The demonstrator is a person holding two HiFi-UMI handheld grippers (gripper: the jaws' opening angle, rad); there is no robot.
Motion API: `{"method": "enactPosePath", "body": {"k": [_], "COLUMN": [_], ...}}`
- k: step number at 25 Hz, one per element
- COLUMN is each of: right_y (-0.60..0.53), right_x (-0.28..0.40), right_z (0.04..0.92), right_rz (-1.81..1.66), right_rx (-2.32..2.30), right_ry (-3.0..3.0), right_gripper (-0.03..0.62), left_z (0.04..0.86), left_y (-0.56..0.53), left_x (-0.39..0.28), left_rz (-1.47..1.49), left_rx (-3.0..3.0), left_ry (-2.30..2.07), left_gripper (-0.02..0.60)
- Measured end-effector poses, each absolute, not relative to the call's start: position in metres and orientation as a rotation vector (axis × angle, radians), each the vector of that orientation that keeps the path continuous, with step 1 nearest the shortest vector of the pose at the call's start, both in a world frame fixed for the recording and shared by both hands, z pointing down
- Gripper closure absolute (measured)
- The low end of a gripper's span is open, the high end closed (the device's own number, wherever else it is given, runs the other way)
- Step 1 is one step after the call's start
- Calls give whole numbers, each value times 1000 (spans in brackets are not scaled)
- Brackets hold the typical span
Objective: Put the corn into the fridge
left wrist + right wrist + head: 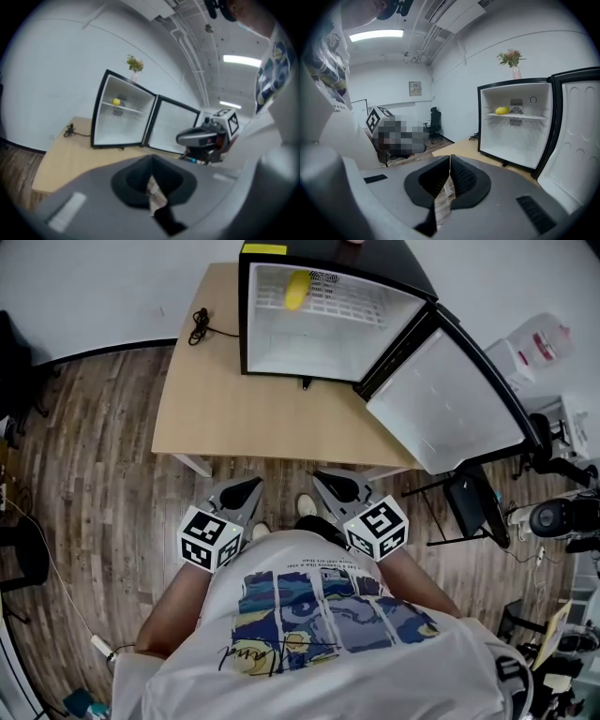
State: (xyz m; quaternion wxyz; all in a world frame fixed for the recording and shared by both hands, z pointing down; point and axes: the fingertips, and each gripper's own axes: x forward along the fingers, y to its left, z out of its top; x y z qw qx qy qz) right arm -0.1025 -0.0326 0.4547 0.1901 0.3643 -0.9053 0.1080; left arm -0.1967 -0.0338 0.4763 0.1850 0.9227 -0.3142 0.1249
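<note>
Now, corn (295, 289) on the shelf (352, 304) of the open fridge (319, 348) at twelve o'clock, left hand-held gripper (246, 491) and right hand-held gripper (333, 486) both clenched, empty

Fridge (319, 348) top cut by upper edge, corn (295, 289) detail too small

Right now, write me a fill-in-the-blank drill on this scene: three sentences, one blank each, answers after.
1. The yellow thing on the shelf inside the fridge is the ____.
2. The fridge's door stands ____.
3. The left gripper and the right gripper both have jaws that are ____ and hold nothing.
Missing words: corn; open; shut.
</note>
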Motion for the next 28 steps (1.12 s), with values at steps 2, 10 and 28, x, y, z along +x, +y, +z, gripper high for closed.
{"method": "enactPosePath", "body": {"k": [2,10,28], "right_y": [-32,-32,-31], "right_x": [-106,-126,-135], "right_z": [455,449,457], "right_rz": [296,262,266], "right_rx": [1018,982,954], "right_ry": [-2544,-2568,-2542], "right_gripper": [582,582,583], "left_z": [476,479,494], "left_y": [-32,-27,-27], "left_x": [-201,-223,-228], "left_rz": [346,339,346], "left_rx": [2598,2571,2541], "left_ry": [-895,-944,-930], "left_gripper": [572,572,572]}}
